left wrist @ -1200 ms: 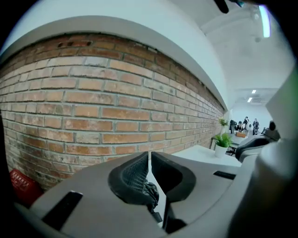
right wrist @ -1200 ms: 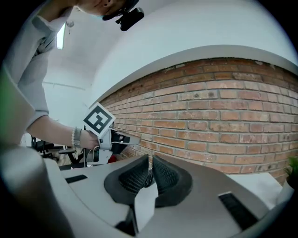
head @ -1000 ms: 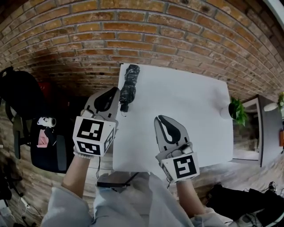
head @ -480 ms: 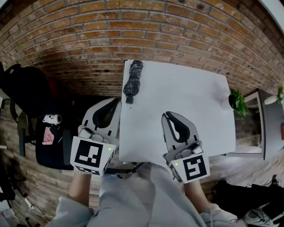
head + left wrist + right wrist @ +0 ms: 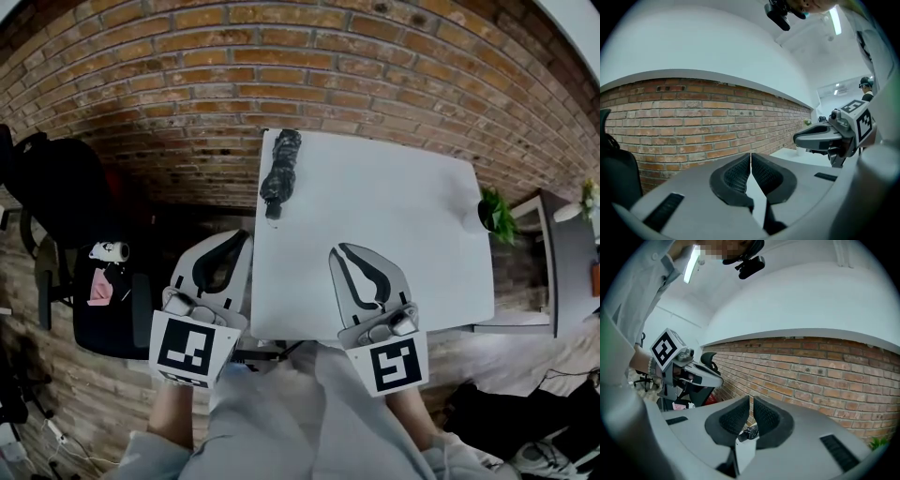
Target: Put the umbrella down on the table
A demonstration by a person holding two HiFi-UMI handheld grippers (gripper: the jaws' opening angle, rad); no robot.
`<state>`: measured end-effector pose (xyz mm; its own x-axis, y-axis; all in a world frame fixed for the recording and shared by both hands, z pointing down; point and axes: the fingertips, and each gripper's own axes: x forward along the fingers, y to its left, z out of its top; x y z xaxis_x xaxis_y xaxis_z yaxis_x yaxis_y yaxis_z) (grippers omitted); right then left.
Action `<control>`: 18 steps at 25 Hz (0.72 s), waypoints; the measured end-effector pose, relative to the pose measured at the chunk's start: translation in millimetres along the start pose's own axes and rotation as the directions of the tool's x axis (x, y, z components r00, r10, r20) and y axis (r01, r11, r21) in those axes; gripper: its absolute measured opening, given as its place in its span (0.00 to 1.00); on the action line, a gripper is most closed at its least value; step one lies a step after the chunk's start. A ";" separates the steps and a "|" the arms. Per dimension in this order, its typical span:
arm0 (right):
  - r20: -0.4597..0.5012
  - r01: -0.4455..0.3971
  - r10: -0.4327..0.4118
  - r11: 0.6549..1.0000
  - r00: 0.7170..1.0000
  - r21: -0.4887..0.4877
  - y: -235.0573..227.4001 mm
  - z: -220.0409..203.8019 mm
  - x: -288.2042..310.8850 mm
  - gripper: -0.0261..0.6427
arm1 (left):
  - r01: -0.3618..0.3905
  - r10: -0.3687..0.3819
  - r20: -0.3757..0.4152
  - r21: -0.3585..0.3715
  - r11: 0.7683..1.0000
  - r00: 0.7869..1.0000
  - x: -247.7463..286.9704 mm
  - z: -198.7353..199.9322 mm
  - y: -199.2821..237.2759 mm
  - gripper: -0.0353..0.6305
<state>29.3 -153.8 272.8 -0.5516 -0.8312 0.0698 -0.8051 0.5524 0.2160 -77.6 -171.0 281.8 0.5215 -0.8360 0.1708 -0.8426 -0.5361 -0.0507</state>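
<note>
The folded black umbrella (image 5: 279,172) lies on the white table (image 5: 394,216) at its far left corner, with nothing touching it. My left gripper (image 5: 242,240) is shut and empty, off the table's left edge and well short of the umbrella. In the left gripper view its pads (image 5: 750,155) meet with nothing between them. My right gripper (image 5: 341,251) hangs over the near part of the table, jaws together and empty. In the right gripper view (image 5: 751,399) a bit of the umbrella (image 5: 749,432) shows far off, below the pads.
A brick wall (image 5: 281,66) runs behind the table. A black chair (image 5: 52,197) and a dark seat with small items (image 5: 103,300) stand at the left. A potted plant (image 5: 494,217) sits at the table's right far corner, with a side table (image 5: 562,272) beyond.
Both grippers have drawn back toward the person, away from the umbrella. The left one now sits farther from the umbrella's handle. The umbrella stays on the table.
</note>
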 end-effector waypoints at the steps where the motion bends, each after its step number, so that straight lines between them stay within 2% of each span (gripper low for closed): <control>1: -0.001 -0.004 0.004 1.000 1.000 -0.001 2.2 -0.2 0.0 0.12 | 0.003 -0.003 0.000 0.000 1.000 1.000 -1.2 -0.7 0.3 0.09; 6: -0.004 -0.007 0.007 1.000 1.000 -0.002 7.4 -1.6 0.4 0.12 | 0.000 0.000 -0.005 0.014 1.000 1.000 -5.8 -5.0 2.0 0.09; 18: -0.013 0.003 -0.003 1.000 1.000 0.019 2.7 -4.8 -1.1 0.12 | -0.002 0.002 -0.017 -0.019 1.000 1.000 -5.9 -8.5 2.0 0.09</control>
<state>28.8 -151.7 278.0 -0.5468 -0.8333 0.0814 -0.8106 0.5512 0.1980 -83.5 -166.2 289.1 0.5177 -0.8348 0.1872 -0.8461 -0.5320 -0.0328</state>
